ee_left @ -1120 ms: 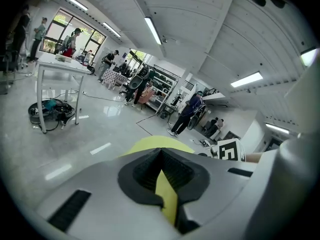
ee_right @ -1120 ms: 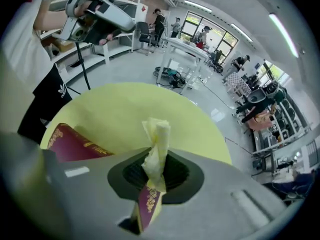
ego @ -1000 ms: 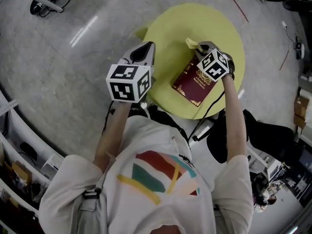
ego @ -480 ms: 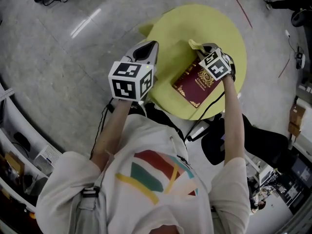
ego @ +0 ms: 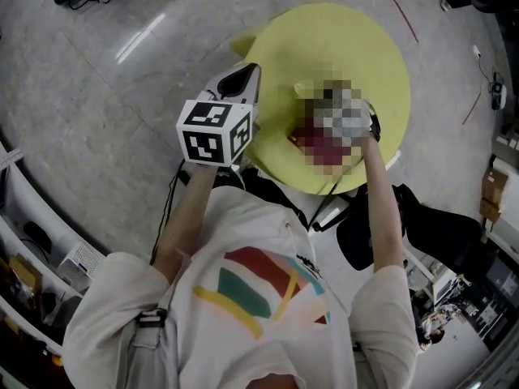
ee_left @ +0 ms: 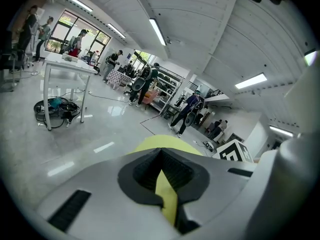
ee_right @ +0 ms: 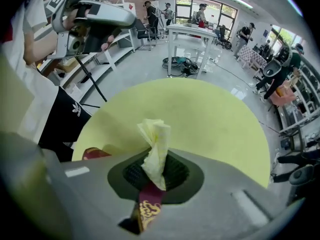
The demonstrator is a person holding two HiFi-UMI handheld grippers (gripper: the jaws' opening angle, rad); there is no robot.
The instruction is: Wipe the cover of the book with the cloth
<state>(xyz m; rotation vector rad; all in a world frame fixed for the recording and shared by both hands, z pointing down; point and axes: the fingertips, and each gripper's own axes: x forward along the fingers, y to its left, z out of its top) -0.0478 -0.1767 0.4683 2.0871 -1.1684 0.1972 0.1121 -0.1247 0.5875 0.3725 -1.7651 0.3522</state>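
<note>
A round yellow-green table [ego: 340, 39] carries a maroon book with gold print. In the right gripper view the book [ee_right: 148, 208] lies directly beneath my right gripper [ee_right: 152, 176], which is shut on a crumpled pale yellow cloth [ee_right: 156, 144]; a corner of the book [ee_right: 94, 153] shows to the left. In the head view a mosaic patch covers that gripper and the book. My left gripper [ego: 246, 75] hovers shut and empty over the table's left edge, apart from the book. In its own view the left gripper [ee_left: 162, 179] has its jaws together with only the yellow table behind.
Grey polished floor surrounds the table. A dark bag or seat [ego: 442, 225] sits at the right, by the table's base. A white workbench with cables under it [ee_right: 192, 36] and several people stand farther off. Shelving runs along the left wall [ego: 24, 241].
The right gripper with the cloth has shifted slightly left and nearer along the book. The left gripper has stayed almost still beside the table's edge.
</note>
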